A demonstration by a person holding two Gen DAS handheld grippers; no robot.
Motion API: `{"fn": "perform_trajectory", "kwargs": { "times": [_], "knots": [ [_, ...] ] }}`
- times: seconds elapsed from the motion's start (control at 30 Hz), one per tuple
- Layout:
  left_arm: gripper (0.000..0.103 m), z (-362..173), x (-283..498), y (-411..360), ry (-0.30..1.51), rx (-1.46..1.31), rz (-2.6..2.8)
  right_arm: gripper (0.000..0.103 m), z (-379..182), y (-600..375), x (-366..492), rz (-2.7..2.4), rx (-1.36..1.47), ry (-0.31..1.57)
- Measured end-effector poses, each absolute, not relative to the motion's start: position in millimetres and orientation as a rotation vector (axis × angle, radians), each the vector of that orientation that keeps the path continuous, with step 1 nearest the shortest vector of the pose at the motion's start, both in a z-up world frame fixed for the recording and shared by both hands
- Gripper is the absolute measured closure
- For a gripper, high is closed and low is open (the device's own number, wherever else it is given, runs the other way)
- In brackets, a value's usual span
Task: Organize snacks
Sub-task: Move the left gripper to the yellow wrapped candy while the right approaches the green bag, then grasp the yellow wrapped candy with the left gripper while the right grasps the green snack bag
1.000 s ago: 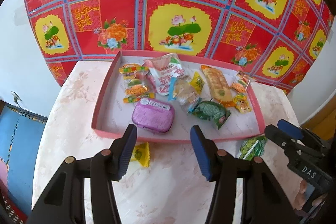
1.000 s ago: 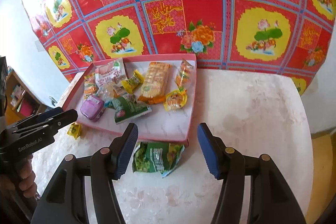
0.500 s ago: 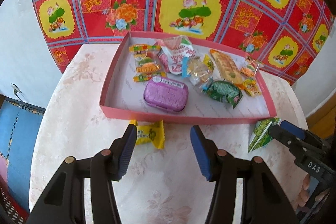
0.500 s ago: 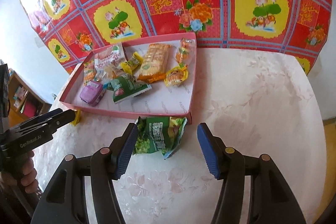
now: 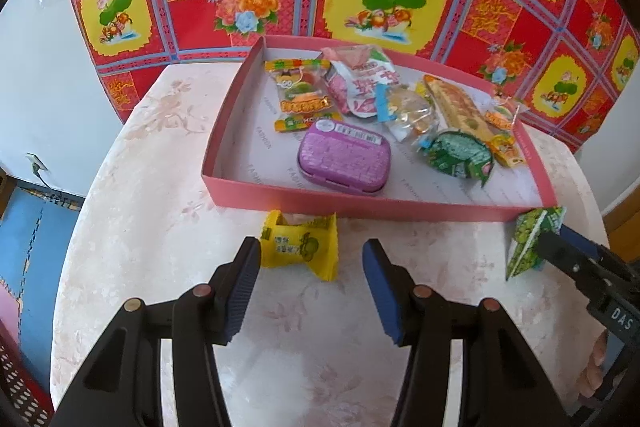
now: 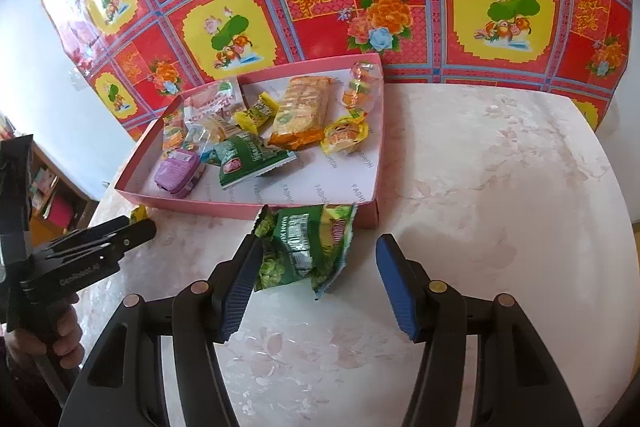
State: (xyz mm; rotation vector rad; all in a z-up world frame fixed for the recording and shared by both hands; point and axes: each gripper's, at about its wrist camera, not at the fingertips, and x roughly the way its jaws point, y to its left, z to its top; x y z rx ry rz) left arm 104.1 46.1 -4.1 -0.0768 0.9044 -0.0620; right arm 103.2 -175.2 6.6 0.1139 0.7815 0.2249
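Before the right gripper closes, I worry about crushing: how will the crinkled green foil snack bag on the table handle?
The crinkled green foil snack bag looks soft, so it probably buckles. Likely light. Glossy film may slip between the right gripper pads.

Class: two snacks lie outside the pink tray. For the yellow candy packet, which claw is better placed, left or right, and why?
Left. The left claw is open with the yellow candy packet just ahead between its fingers; the right claw is lined up on the green snack bag instead.
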Motion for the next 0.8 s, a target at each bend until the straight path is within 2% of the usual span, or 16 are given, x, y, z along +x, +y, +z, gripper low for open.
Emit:
{"fn": "perform_trajectory", "kwargs": {
  "times": [0.3,0.8],
  "knots": [
    [0.049,-6,106,54,0.888,-0.087,-0.058,0.043,-1,-168,107,0.237,0.119,0.791],
    [0.062,-3,106,53,0.847,-0.05,-0.041,0.042,-7,-164,104,0.223,0.123,0.753]
  ]
}}
